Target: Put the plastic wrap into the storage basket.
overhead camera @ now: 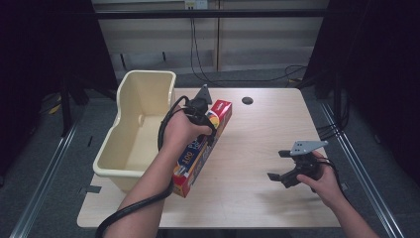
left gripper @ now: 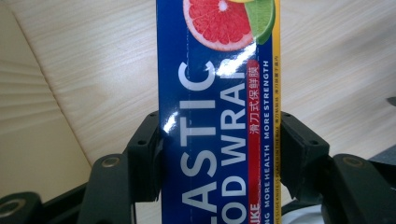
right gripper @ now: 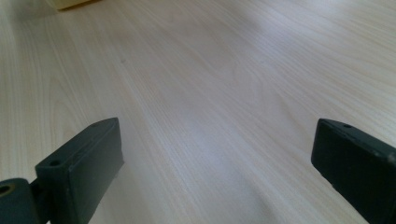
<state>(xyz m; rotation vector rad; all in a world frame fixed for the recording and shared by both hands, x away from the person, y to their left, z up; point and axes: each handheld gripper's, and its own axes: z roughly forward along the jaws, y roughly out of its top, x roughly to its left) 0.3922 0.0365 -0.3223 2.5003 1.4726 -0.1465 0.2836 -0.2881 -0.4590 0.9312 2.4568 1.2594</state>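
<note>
Beside the cream plastic tub [overhead camera: 136,119] on the pale wooden worktop [overhead camera: 257,139], the left gripper [left gripper: 219,154] clamps a long blue-and-red plastic wrap box [left gripper: 217,116] across its width, the left forearm reaching forward over the box's near end. Near the worktop's right edge, the right gripper [overhead camera: 281,165] hovers low with jaws spread wide, holding nothing. The left hand [overhead camera: 181,130] hides much of the box's middle.

- We take this for a lab recording bay, not a home.
- We see a bare wooden table [overhead camera: 257,148] hemmed by black curtains [overhead camera: 44,44].
- Loose cables [overhead camera: 198,54] hang behind; metal floor rails [overhead camera: 42,173] flank it.
</note>
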